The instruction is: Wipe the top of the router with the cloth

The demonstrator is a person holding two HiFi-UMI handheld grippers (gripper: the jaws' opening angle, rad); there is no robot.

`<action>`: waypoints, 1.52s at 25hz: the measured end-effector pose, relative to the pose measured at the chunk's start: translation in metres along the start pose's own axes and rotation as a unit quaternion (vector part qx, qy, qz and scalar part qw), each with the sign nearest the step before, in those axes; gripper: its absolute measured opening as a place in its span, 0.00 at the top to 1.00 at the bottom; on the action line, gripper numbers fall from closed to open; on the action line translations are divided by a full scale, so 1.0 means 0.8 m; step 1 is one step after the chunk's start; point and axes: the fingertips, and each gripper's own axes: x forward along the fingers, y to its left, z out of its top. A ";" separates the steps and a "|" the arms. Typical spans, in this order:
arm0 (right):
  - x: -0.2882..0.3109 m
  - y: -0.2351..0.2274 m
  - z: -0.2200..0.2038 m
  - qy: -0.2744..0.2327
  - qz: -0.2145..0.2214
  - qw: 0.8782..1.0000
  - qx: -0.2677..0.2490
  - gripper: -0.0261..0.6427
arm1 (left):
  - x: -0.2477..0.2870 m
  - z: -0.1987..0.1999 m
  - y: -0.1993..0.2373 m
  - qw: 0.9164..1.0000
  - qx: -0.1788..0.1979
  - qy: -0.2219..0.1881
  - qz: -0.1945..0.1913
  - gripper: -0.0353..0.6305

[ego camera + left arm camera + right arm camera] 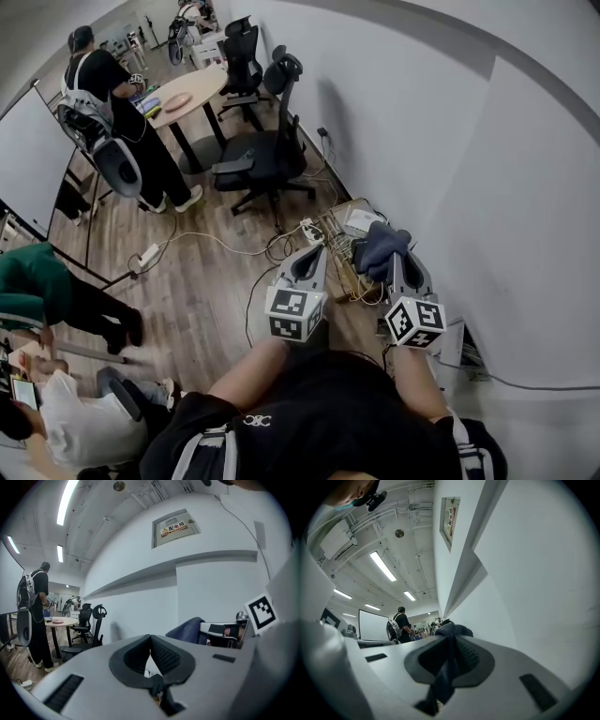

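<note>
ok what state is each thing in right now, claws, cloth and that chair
left claw, shut, nothing in it
right claw, shut on the cloth
cloth, bunched up, pinched in the right claw, held in the air
office chair, upright, nobody sitting in it

Before you: your left gripper [313, 255] beside your right gripper [399, 262], cloth [379, 246] between the right one's jaws; beyond them, cables [339, 242] on the floor [211, 277] against the wall [450, 141] at your right, office chair [264, 157] behind those, round table [194, 89] farther back, a person [108, 89] standing left of it.
</note>
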 end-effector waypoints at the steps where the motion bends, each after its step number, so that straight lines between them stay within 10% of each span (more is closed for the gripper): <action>1: 0.003 -0.004 -0.001 0.002 -0.001 1.000 -0.001 0.93 | 0.006 -0.002 0.001 1.000 0.001 0.001 -0.002 0.94; 16: 0.047 -0.061 -0.001 0.014 -0.017 1.000 0.000 0.93 | 0.096 -0.012 -0.007 0.999 -0.022 0.021 -0.044 0.94; 38: 0.291 -0.114 -0.007 0.058 -0.052 0.997 -0.001 0.93 | 0.324 -0.008 0.131 0.992 -0.054 0.083 -0.080 0.94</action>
